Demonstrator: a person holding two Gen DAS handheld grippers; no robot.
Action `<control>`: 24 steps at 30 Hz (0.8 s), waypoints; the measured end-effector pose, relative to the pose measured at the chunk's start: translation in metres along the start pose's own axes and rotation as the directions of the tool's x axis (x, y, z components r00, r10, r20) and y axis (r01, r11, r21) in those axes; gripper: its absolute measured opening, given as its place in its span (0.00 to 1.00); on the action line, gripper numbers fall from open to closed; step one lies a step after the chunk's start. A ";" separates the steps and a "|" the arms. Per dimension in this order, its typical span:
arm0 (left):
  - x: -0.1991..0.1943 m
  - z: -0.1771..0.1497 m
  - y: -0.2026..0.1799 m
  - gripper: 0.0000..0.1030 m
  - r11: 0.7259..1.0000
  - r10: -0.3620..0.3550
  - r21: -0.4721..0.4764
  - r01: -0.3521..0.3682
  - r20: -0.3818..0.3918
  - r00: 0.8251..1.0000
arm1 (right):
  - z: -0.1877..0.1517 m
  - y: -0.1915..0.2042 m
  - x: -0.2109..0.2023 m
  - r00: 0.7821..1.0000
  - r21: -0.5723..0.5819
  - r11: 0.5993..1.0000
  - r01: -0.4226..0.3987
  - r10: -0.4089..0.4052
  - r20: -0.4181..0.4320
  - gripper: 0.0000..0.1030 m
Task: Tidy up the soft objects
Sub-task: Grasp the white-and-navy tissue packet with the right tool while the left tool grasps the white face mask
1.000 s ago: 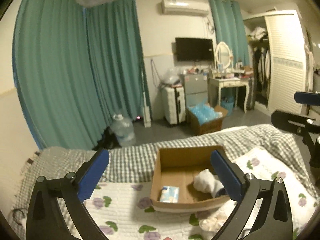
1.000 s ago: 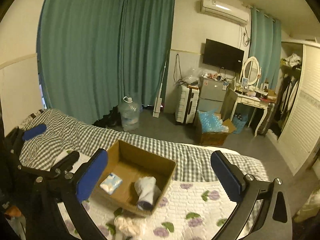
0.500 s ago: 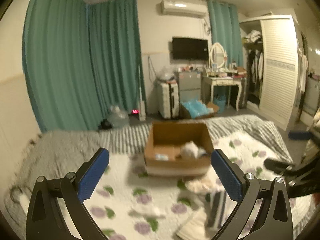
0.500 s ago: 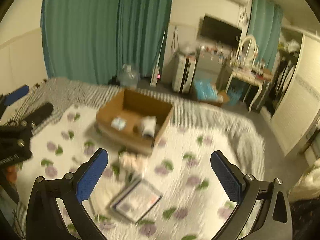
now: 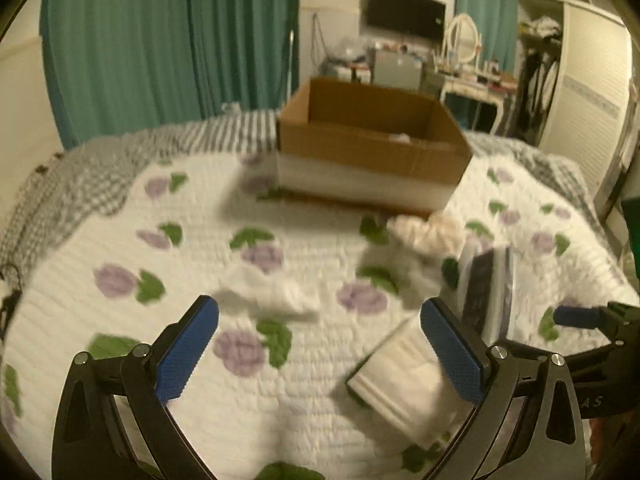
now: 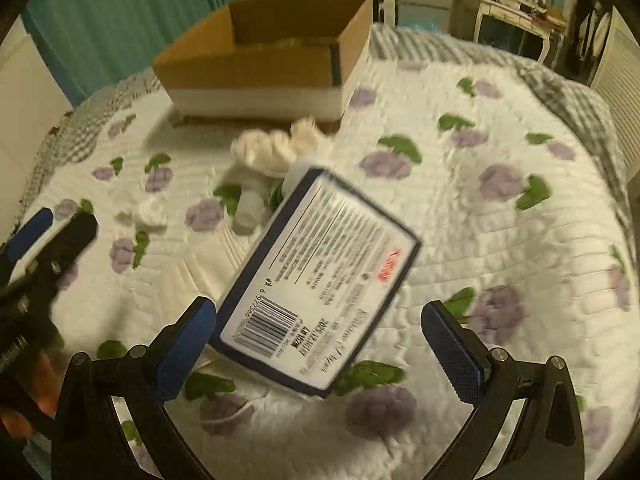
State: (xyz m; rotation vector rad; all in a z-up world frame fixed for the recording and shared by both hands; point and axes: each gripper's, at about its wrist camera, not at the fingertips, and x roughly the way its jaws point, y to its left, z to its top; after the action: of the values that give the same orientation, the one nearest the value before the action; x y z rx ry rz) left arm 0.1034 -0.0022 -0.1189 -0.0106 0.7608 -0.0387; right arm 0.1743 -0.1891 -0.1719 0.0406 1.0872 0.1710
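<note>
A cardboard box (image 5: 372, 144) stands on the flowered quilt (image 5: 200, 248); it also shows in the right wrist view (image 6: 264, 56). A crumpled cream cloth (image 5: 424, 230) lies just in front of it, also in the right wrist view (image 6: 280, 148). A small white cloth (image 5: 272, 290) lies ahead of my left gripper (image 5: 320, 348), which is open and empty. A white tissue pack (image 5: 400, 380) lies by its right finger. My right gripper (image 6: 320, 348) is open above a dark-edged pack with a barcode (image 6: 320, 280); that pack also shows in the left wrist view (image 5: 486, 288).
A grey checked blanket (image 5: 80, 172) covers the far side of the bed. Teal curtains (image 5: 160, 40) hang behind. A dressing table (image 5: 476, 84) and wardrobe (image 5: 592, 112) stand at the back right. The other gripper shows at the left edge of the right wrist view (image 6: 36, 252).
Both grippers have dropped low over the quilt and tilted down. The box now sits farther up in both views and the loose packs and cloths lie close in front.
</note>
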 end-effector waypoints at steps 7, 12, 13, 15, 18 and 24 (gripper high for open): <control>0.016 -0.015 0.001 0.98 1.000 0.021 0.020 -0.021 -0.037 0.999 | -0.003 0.005 0.041 0.998 0.017 1.000 -0.012 0.013 -0.069 1.00; 0.016 -0.016 0.001 0.98 0.999 0.031 0.037 -0.030 -0.023 0.999 | -0.006 0.004 0.049 0.997 0.016 0.998 -0.056 0.057 -0.057 0.92; 0.016 -0.016 0.000 0.98 0.999 0.031 0.040 -0.030 -0.023 0.999 | -0.006 0.005 0.048 0.997 0.010 0.998 -0.065 0.066 -0.046 0.86; 0.016 -0.016 -0.001 0.98 0.998 0.028 0.049 -0.027 -0.025 0.999 | -0.007 0.005 0.042 0.996 0.001 0.996 -0.084 0.084 -0.025 0.71; 0.017 -0.016 -0.003 0.98 0.998 0.023 0.056 -0.022 -0.026 0.999 | -0.004 0.000 0.028 0.995 0.000 0.995 -0.102 0.102 0.018 0.56; 0.022 -0.019 -0.009 0.96 0.997 0.009 0.075 -0.006 -0.042 0.999 | 0.001 -0.013 -0.003 0.985 -0.004 0.991 -0.135 0.134 0.107 0.50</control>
State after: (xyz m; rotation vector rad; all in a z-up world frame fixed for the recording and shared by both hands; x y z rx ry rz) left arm 0.1063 -0.0115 -0.1476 0.0646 0.8015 -0.0602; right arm 0.1758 -0.2026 -0.1705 0.1248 0.9784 0.2855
